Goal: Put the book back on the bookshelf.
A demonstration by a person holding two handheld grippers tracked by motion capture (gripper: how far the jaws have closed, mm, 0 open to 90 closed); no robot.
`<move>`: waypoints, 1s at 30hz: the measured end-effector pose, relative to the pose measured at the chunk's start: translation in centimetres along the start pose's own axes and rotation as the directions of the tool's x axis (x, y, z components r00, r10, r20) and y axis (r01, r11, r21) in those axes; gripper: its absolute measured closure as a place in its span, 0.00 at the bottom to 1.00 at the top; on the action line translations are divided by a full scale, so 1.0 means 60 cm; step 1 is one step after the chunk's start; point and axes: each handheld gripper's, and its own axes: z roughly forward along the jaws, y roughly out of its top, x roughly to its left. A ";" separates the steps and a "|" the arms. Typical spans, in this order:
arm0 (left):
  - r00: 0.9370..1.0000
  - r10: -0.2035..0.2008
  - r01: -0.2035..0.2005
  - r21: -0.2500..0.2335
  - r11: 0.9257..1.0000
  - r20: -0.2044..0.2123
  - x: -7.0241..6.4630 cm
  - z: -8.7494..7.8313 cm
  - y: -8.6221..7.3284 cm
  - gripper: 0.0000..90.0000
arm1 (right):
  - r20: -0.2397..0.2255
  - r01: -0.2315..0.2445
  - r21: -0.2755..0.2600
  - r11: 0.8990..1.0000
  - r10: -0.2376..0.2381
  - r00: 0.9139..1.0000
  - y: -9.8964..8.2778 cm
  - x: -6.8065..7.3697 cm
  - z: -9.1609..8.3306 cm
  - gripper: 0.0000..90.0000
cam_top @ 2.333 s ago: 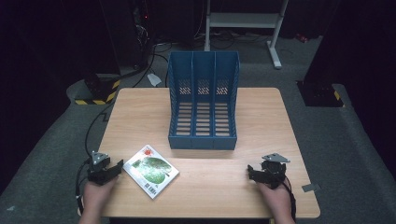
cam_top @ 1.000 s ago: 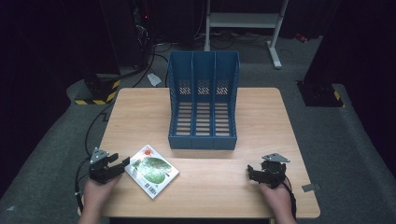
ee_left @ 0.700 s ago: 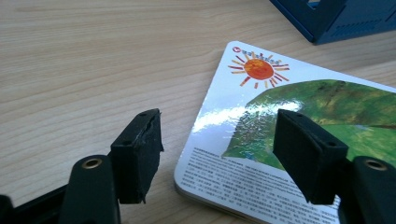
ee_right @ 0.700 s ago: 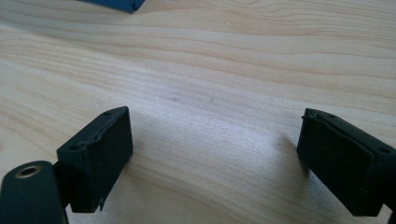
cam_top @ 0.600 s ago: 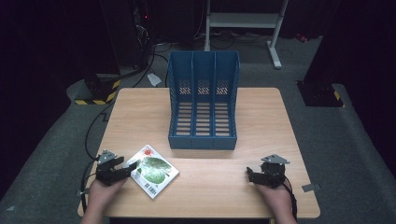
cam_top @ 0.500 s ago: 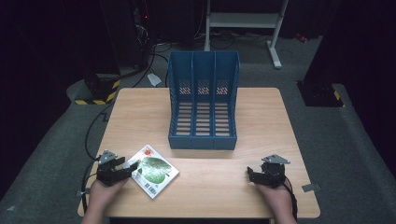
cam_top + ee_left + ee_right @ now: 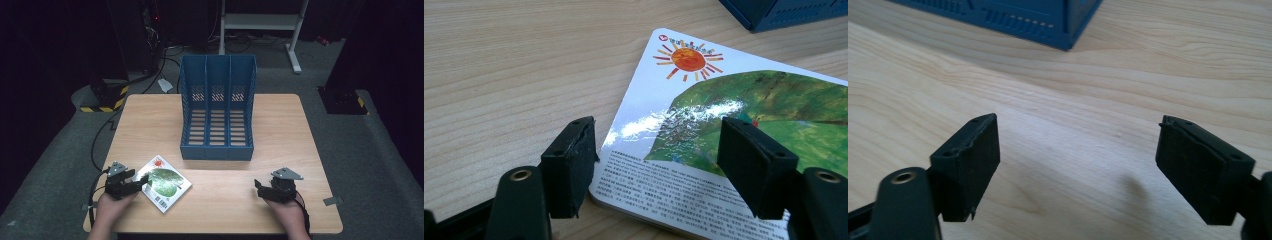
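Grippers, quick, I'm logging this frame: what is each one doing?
Left gripper: open, jaws straddling the book's corner, not clamped.
Right gripper: open, holding nothing, over the table.

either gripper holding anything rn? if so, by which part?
Nothing held. The left gripper has open jaws straddling the near corner of the book, which lies flat on the table. The right gripper is open over bare wood.
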 end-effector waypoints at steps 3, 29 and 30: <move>1.000 0.005 -0.005 0.010 1.000 0.011 -0.002 0.001 -0.001 0.37 | -0.030 0.001 -0.007 1.000 -0.002 1.000 0.000 0.009 -0.001 0.26; 0.972 0.137 -0.145 0.026 0.989 0.190 -0.107 0.025 0.005 0.43 | -0.180 0.106 -0.005 0.994 -0.105 0.978 -0.003 0.103 0.002 0.34; 0.971 0.136 -0.144 0.025 0.989 0.194 -0.110 0.026 0.005 0.43 | -0.184 0.122 -0.007 0.993 -0.121 0.975 -0.004 0.109 0.003 0.34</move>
